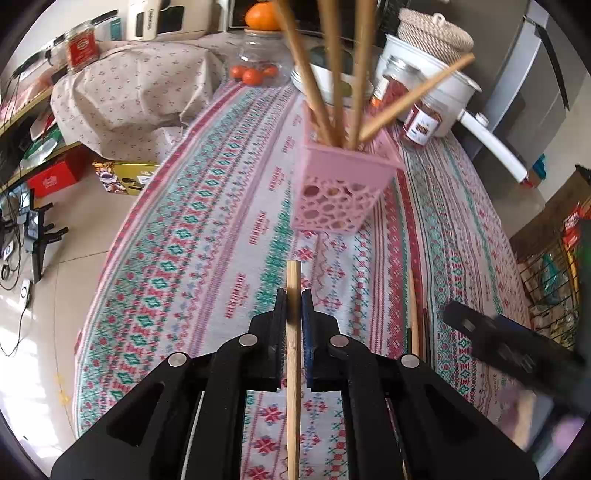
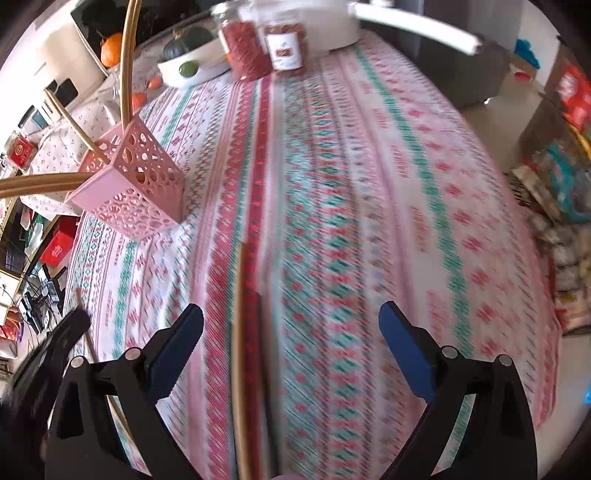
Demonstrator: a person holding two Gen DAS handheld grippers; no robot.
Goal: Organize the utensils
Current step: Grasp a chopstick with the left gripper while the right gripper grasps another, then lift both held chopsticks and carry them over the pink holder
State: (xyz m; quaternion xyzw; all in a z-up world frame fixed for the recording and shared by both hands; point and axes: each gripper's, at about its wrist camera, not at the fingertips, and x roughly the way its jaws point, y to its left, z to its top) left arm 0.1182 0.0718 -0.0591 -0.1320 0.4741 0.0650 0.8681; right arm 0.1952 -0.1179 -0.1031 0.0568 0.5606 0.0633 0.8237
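My left gripper [image 1: 294, 295] is shut on a wooden chopstick [image 1: 293, 354] that points forward above the patterned tablecloth. Ahead stands a pink perforated holder [image 1: 341, 184] with several wooden chopsticks [image 1: 332, 74] upright in it. It also shows in the right wrist view [image 2: 136, 184], at the left. My right gripper [image 2: 291, 325] is open and empty above the cloth. A wooden chopstick [image 2: 242, 350] lies on the cloth between its fingers, nearer the left one. In the left wrist view this chopstick [image 1: 413, 314] lies to the right, beside my right gripper [image 1: 491, 332], which is blurred.
Two jars [image 1: 406, 103] of red contents, a white pot [image 1: 439, 81], a woven basket [image 1: 436, 33] and a white bowl [image 2: 192, 66] with a squash stand at the table's far end. Oranges [image 1: 253, 74] lie nearby. Packaged goods [image 2: 561, 221] are stacked past the right table edge.
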